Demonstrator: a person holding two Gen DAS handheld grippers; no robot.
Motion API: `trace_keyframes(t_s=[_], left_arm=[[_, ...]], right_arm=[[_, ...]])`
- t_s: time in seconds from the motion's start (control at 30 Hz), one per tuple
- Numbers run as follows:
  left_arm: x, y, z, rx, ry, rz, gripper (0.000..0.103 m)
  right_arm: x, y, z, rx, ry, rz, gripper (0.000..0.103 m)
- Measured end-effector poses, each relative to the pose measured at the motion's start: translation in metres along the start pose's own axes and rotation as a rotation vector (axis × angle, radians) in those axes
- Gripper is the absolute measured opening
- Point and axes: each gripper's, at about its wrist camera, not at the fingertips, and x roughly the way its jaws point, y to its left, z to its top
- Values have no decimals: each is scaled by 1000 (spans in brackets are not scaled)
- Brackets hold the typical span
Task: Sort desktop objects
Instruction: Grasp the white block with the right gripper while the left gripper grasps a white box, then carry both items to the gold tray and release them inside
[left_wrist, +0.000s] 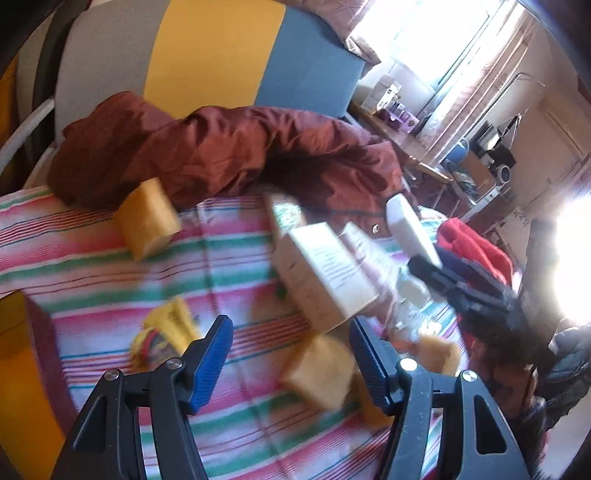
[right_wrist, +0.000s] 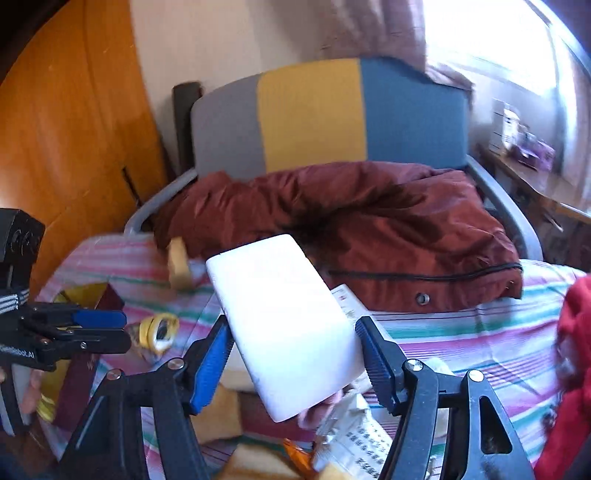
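Observation:
My right gripper (right_wrist: 293, 322) is shut on a white rectangular block (right_wrist: 288, 325), which is tilted and held above the striped cloth (right_wrist: 461, 332). In the left wrist view the same block (left_wrist: 410, 229) sticks up from the black right gripper (left_wrist: 424, 264) at the right. My left gripper (left_wrist: 290, 323) hovers open over the cloth with nothing gripped. Below and between its fingers lies a yellow sponge (left_wrist: 317, 373), blurred. A pale cardboard box (left_wrist: 325, 273) lies just beyond it. Another sponge (left_wrist: 147, 221) sits further back, and yellow tape rolls (left_wrist: 166, 332) lie at the left.
A maroon jacket (left_wrist: 221, 155) is heaped at the back of the cloth, against a chair back (right_wrist: 314, 118) striped grey, yellow and blue. Red fabric (right_wrist: 572, 350) lies at the right. A printed packet (right_wrist: 354, 439) and more sponges lie under the right gripper. The left gripper (right_wrist: 118, 328) is at the left.

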Motion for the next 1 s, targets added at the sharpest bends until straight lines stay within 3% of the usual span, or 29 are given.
trace_keyframes(t_s=[0.23,0.47,0.63,0.87,1.0], left_arm=[[48,-27,25,-23,33,38,67],[91,-31,47,-115,89,89,70],[111,-32,55,-118,124,133,68],[93,-17,41,-118,69,110,61],[72,-28,37,-48,9,109,56]], right_arm=[[-4,-21,2,90,-19,-92,68],[-9,-38,2,152,-34,-104,69],[-9,-41,1,160,-30,-101,69],[-4,-38,-1,138,-16,-102,70],[-1,-30,-3,104,-10,-107,70]])
